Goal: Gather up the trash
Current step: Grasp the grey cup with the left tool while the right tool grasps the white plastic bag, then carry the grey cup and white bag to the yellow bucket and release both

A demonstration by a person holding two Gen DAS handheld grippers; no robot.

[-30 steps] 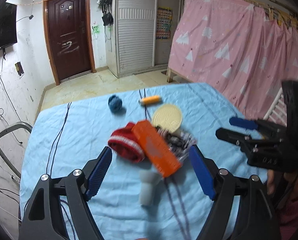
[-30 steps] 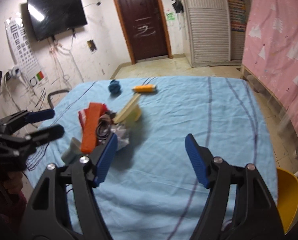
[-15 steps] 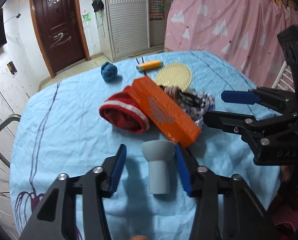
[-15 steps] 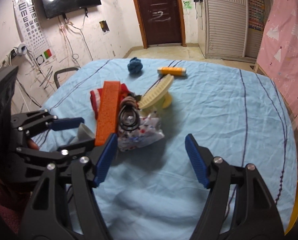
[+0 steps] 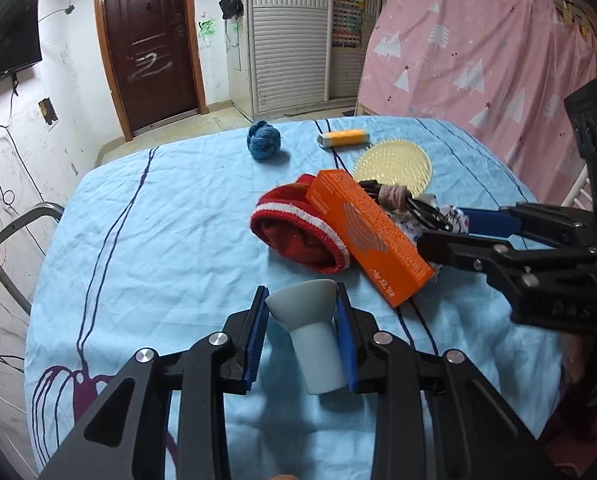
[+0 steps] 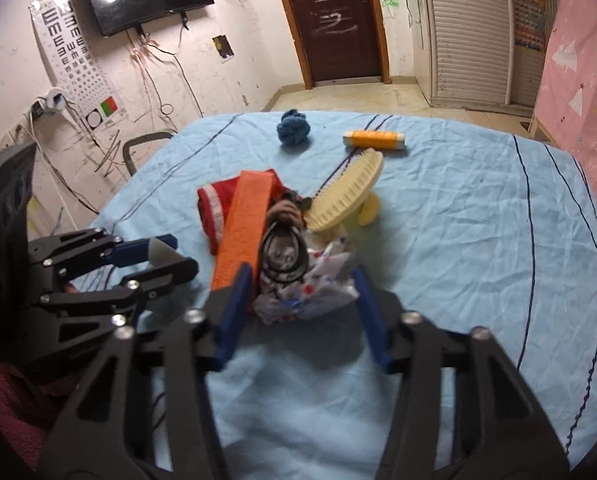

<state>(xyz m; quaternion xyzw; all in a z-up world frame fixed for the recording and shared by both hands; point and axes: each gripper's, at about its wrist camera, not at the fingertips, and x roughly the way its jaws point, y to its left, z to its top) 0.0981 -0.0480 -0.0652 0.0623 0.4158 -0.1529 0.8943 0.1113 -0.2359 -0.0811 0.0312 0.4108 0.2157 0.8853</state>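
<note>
A grey funnel-shaped cup (image 5: 314, 332) lies on the blue tablecloth (image 5: 158, 220). My left gripper (image 5: 300, 292) is closing on it, and both blue pads touch its flared rim. In the right wrist view that gripper (image 6: 174, 254) sits at the left with the grey cup (image 6: 160, 250) between its fingers. My right gripper (image 6: 300, 276) is closing on a crumpled white dotted wrapper (image 6: 310, 292), a pad against each side. The wrapper lies at the near end of a pile with an orange box (image 6: 246, 224) and black hair loops (image 6: 284, 252).
A red knitted hat (image 5: 298, 236) lies under the orange box (image 5: 368, 236). Behind them are a yellow round brush (image 5: 392, 164), an orange thread spool (image 5: 342, 138) and a blue yarn ball (image 5: 263, 141). A chair frame (image 5: 14, 232) stands at the table's left, a pink curtain (image 5: 478, 60) at its right.
My left gripper sank onto the grey cup and its jaws narrowed from wide to touching it. My right gripper moved left to the pile and closed in on the wrapper.
</note>
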